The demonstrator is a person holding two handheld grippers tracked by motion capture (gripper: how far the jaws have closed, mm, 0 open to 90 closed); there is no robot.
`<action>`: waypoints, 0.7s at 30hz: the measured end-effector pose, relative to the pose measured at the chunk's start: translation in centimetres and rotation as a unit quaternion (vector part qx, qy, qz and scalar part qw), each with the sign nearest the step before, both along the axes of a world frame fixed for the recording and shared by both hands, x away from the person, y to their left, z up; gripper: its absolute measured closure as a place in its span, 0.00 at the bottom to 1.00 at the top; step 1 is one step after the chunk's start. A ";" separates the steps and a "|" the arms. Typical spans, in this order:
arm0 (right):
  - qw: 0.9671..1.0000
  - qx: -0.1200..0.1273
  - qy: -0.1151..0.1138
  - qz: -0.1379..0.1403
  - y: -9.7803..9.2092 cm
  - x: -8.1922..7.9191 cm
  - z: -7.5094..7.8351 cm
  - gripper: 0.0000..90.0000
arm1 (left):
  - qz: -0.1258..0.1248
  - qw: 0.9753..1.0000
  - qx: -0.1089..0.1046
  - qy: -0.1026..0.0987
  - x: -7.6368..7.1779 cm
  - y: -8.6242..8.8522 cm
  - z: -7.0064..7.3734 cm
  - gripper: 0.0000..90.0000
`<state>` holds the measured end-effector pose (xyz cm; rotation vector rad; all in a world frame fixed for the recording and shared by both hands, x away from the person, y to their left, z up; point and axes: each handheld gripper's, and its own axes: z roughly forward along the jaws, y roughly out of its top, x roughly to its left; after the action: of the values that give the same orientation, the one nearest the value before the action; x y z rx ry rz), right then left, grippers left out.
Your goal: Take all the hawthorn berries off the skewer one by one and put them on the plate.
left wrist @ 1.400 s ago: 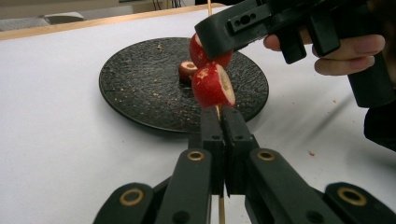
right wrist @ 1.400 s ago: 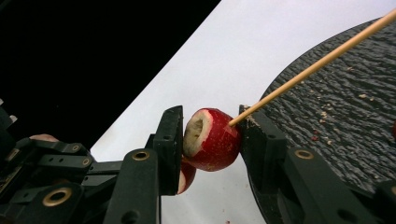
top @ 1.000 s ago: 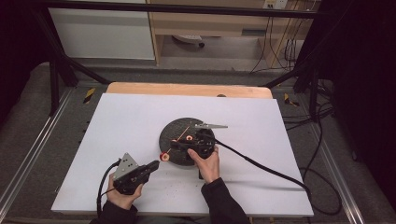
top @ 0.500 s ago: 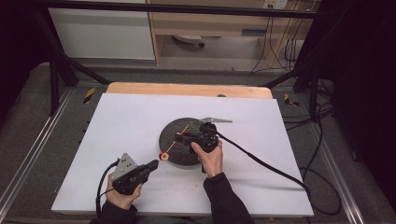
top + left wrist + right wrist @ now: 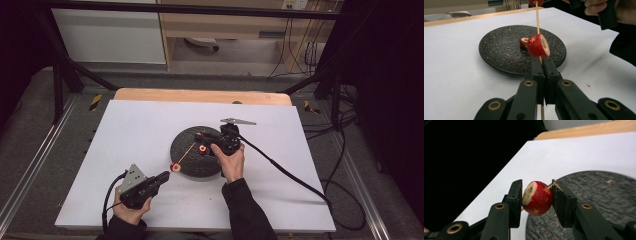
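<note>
Left gripper (image 5: pixel 541 62): the jaws are clamped together on a thin wooden skewer (image 5: pixel 537 17). In the left gripper view the skewer rises from between the jaw tips and passes through a red cored fruit piece (image 5: pixel 538 46) seated just above the tips. In the high view this gripper (image 5: pixel 162 176) rests low over the white table surface (image 5: pixel 135 125), near its front left, pointing toward the plate, with the fruit piece (image 5: pixel 174 167) at the plate's near-left rim.

Right gripper (image 5: pixel 536 195): the jaws grasp a second red fruit piece (image 5: pixel 537 198) between them; its pale cored face turns toward the left jaw. The skewer tip (image 5: pixel 551 186) emerges at the right jaw's inner face, with pale fibre crumbs there. In the high view the right gripper (image 5: pixel 202 137) is held over the dark round plate (image 5: pixel 187 150), the skewer (image 5: pixel 186 152) running diagonally between the two grippers.

A third cored piece (image 5: pixel 524 42) lies on the plate (image 5: pixel 499 52), seen in the high view as a red ring (image 5: pixel 202 148) near the right hand (image 5: pixel 231 161).

Obscured items: the upper fruit piece is cut off at the top edge of the left gripper view. The plate is blurred in the right gripper view. The skewer's lower end is cut off by the frame.

Clearance: the white surface is open to the left, behind and right of the plate. The wooden table edge (image 5: pixel 200 96) borders the far side. The right gripper's cable (image 5: pixel 285 170) trails across the right front area.
</note>
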<state>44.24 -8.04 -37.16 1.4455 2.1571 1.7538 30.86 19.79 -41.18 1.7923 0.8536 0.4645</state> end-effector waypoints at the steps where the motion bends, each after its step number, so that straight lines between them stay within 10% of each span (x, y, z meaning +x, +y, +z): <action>1: 1.000 -0.003 -0.002 -0.005 -0.2 0.1 0.2 0.70 | -0.001 1.000 0.000 0.000 0.0 0.0 0.0 0.98; 11: 0.999 -0.020 -0.017 -0.047 -2.7 1.7 1.2 0.70 | 0.001 1.000 0.002 0.003 0.1 0.1 -0.1 0.98; 21: 0.998 -0.044 0.006 -0.046 -3.4 1.8 -1.1 0.70 | 0.004 1.000 0.002 0.005 0.2 0.2 -0.2 0.98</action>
<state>46.03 -11.44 -38.22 1.5110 2.1076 1.6046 31.05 19.97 -41.34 1.7971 0.8674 0.4635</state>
